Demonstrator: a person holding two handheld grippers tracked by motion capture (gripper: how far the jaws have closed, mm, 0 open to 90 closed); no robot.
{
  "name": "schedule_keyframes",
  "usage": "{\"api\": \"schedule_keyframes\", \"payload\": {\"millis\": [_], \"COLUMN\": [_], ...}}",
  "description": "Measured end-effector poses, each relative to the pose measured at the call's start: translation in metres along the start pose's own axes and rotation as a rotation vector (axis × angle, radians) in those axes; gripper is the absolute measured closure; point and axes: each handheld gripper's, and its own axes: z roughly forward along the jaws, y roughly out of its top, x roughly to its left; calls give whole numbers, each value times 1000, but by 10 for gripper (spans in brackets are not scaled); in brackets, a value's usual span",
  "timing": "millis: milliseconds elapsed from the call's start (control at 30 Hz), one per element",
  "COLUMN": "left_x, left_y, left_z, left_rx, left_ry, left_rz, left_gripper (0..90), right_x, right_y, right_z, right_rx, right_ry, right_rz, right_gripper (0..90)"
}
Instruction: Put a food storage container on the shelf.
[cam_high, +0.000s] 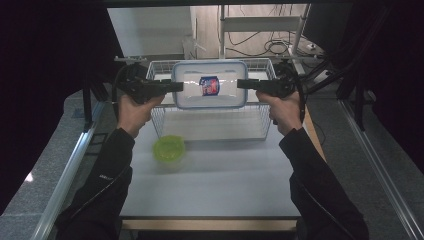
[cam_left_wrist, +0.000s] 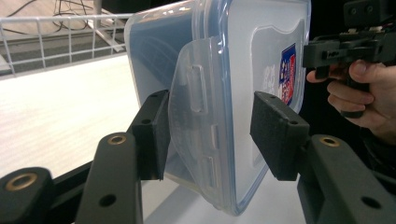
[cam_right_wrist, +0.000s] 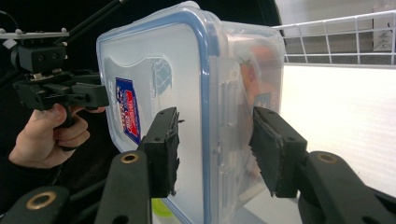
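A clear plastic container (cam_high: 225, 95) with a blue-rimmed lid and a red and blue label (cam_high: 209, 85) hangs in the air over a white wire basket (cam_high: 215, 125). My left gripper (cam_high: 177, 86) clamps its left end and my right gripper (cam_high: 242, 84) clamps its right end. In the left gripper view the pads of my left gripper (cam_left_wrist: 215, 135) press on either side of the container (cam_left_wrist: 233, 70) at its side latch. In the right gripper view my right gripper (cam_right_wrist: 217, 149) grips the container (cam_right_wrist: 187, 84) the same way at the opposite latch.
A lime-green bowl (cam_high: 169, 148) sits on the white table (cam_high: 210, 190) in front of the basket's left corner. Metal rails run along both sides of the table. Cables and a shelf frame stand behind the basket.
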Motion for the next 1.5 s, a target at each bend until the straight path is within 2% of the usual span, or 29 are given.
{"api": "schedule_keyframes", "payload": {"millis": [233, 367, 533, 667, 833, 967, 1100, 1233, 1367, 1433, 1500], "left_x": [12, 19, 20, 16, 14, 8, 7, 11, 11, 11, 12], "left_y": [5, 3, 3, 5, 4, 5, 4, 2, 1, 1, 0], "left_z": [9, 15, 17, 20, 21, 23, 28, 30, 30, 30, 29], "left_rx": [3, 19, 10, 20, 16, 27, 61, 46, 41, 23, -8], "left_ry": [1, -3, -2, 31, 49, 133, 184, 171, 172, 167, 153], "left_rz": [-27, -50, -31, 10, 42, 95, 132, 103, 108, 102, 89], "left_gripper": [490, 489, 487, 464, 454, 420, 455, 454, 452, 447, 434], "right_x": [-12, -17, -23, -26, -28, -27, -28, -35, -40, -40, -37], "right_y": [9, 11, 11, 11, 9, 9, 9, 7, 9, 12, 15], "right_z": [9, 13, 15, 15, 15, 16, 18, 21, 24, 25, 26], "right_rx": [-5, 14, 13, 2, -13, -13, -13, -21, -29, -45, -46], "right_ry": [-2, -14, -11, -9, -8, -17, -30, -25, -18, -46, -100], "right_rz": [33, 51, 75, 78, 76, 70, 72, 113, 135, 121, 80], "right_gripper": [528, 526, 523, 521, 517, 513, 496, 465, 460, 462, 498]}}
